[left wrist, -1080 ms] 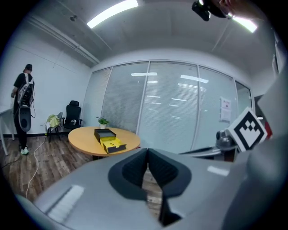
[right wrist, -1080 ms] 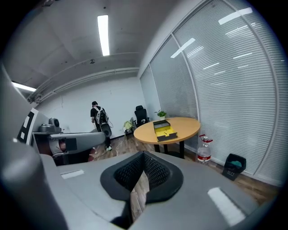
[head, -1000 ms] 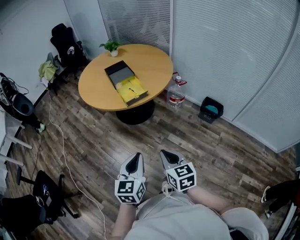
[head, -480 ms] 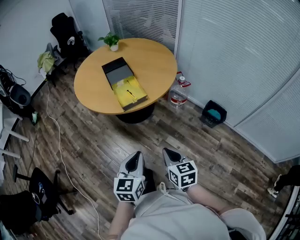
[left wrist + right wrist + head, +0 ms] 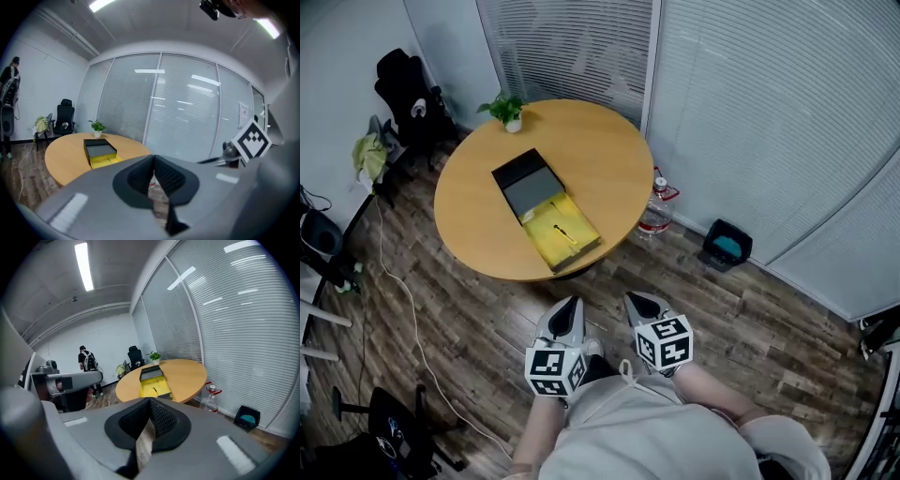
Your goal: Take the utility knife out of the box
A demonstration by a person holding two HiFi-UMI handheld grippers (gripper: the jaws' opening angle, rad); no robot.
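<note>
An open box (image 5: 546, 211) lies on the round wooden table (image 5: 600, 159); it has a black and grey half and a yellow half. On the yellow half rests a small dark utility knife (image 5: 566, 232). My left gripper (image 5: 570, 306) and right gripper (image 5: 636, 302) hang side by side over the floor, short of the table's near edge. Both are shut with nothing in them. The left gripper view shows the left gripper (image 5: 153, 159) with its tips together and the box (image 5: 100, 152) beyond. In the right gripper view, the right gripper (image 5: 150, 401) points toward the box (image 5: 153, 380) and knife (image 5: 154, 390).
A potted plant (image 5: 508, 111) stands at the table's far edge. By the blinds sit a water bottle (image 5: 656, 214) and a black bin (image 5: 727, 246). Office chairs (image 5: 403, 89) and a floor cable (image 5: 403, 291) are on the left. A person (image 5: 86, 363) stands far off.
The table and box have come nearer and slid lower in the head view as I walked toward them. Both grippers have stayed shut and side by side.
</note>
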